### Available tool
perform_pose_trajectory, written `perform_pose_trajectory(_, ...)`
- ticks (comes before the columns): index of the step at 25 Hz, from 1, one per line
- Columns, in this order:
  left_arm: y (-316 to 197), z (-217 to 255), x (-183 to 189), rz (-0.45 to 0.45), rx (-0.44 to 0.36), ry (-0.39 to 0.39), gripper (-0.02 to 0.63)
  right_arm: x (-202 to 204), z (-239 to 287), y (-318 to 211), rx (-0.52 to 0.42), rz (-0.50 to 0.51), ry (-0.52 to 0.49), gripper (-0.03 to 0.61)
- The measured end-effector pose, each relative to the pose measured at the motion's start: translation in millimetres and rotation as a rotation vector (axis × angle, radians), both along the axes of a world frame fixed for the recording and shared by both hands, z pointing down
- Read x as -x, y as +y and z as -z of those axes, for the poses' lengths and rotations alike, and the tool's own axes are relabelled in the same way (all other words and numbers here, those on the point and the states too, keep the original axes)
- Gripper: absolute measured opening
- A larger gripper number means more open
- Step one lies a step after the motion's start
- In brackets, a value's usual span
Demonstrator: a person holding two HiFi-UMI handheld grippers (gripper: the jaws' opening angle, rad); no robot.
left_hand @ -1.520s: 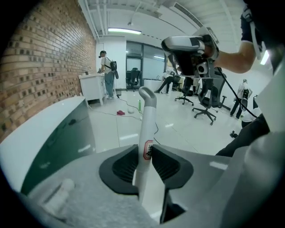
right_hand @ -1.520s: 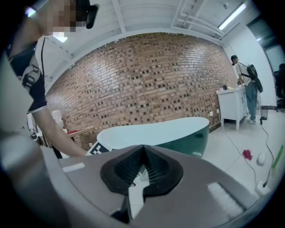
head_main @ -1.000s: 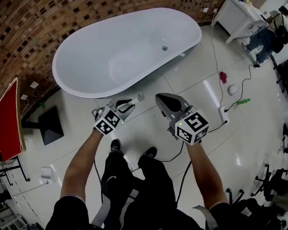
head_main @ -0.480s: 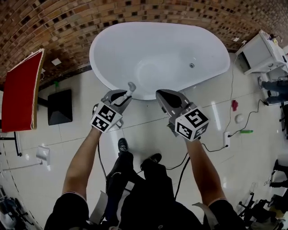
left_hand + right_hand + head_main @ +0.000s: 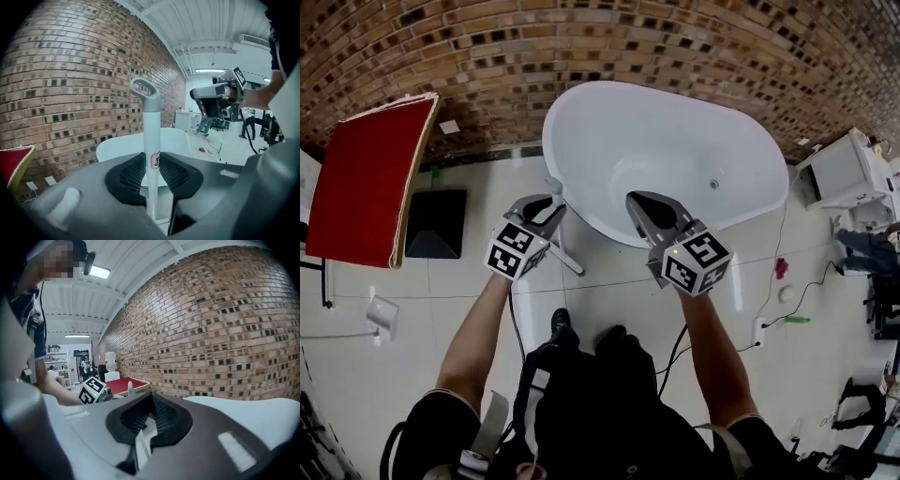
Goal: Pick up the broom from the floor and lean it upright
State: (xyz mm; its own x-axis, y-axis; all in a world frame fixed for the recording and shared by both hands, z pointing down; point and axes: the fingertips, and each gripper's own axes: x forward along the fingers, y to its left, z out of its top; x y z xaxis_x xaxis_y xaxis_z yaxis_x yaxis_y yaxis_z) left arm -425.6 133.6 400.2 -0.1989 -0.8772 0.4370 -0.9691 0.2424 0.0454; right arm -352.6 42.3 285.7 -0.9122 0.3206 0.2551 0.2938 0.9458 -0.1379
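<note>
Grey broom handle [image 5: 151,136] in left gripper [image 5: 542,208]; loop end up.

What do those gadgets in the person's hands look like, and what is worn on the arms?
Both the left gripper and the right gripper are grey wedge-shaped shells with black ribbed pads. Each carries a white cube printed with black square markers, and trails a black cable. The person wears short black sleeves.
</note>
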Motion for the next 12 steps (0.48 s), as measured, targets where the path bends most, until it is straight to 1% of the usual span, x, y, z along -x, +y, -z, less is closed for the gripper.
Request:
perform_pose_trajectory(3,6,4,25,0.054,0.001,0.003,0.098,26,0,6,0.002,0.029,0.000,0.001)
perform_pose_trajectory(6,2,1,47,0.082,0.013,0.003,0.098,50,-6,5,0.017,0.062,0.001,0.002)
perform_pose_trajectory(12,8,-7,102,0.191,0.066,-0.030,0.097,105,-15,8,0.106,0.156,-0.031,0.000)
